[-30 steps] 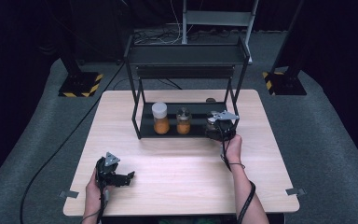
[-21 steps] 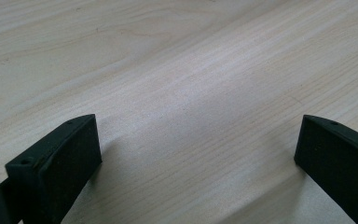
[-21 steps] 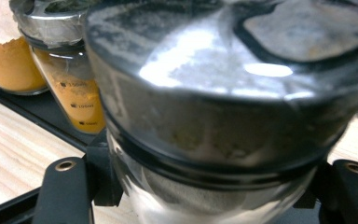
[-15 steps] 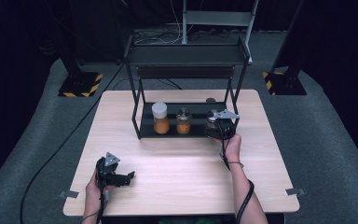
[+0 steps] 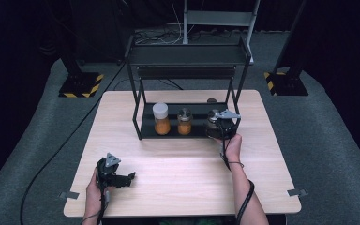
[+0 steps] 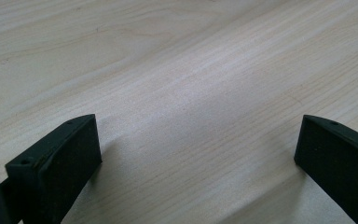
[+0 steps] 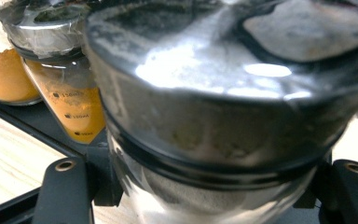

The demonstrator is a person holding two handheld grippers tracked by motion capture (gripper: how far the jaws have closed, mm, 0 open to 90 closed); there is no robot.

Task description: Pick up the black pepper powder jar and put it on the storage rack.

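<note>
Nothing moved; right tool (image 5: 217, 125) still clamps jar (image 7: 223, 116) on rack (image 5: 145, 126); left tool (image 6: 196, 154) wide.

A black two-tier metal rack (image 5: 187, 70) stands at the far side of the light wooden table (image 5: 178, 164). On its lower shelf a white-capped jar of orange powder (image 5: 161, 118) stands just beside a smaller jar (image 5: 184, 121), seemingly metal-lidded, also holding orange powder.

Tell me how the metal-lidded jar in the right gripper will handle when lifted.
The jar looks like glass with a shiny metal lid, so probably slippery and breakable. Its pale powder fill likely makes it fairly heavy. The right gripper clamps below the lid, so it may tip little.
</note>
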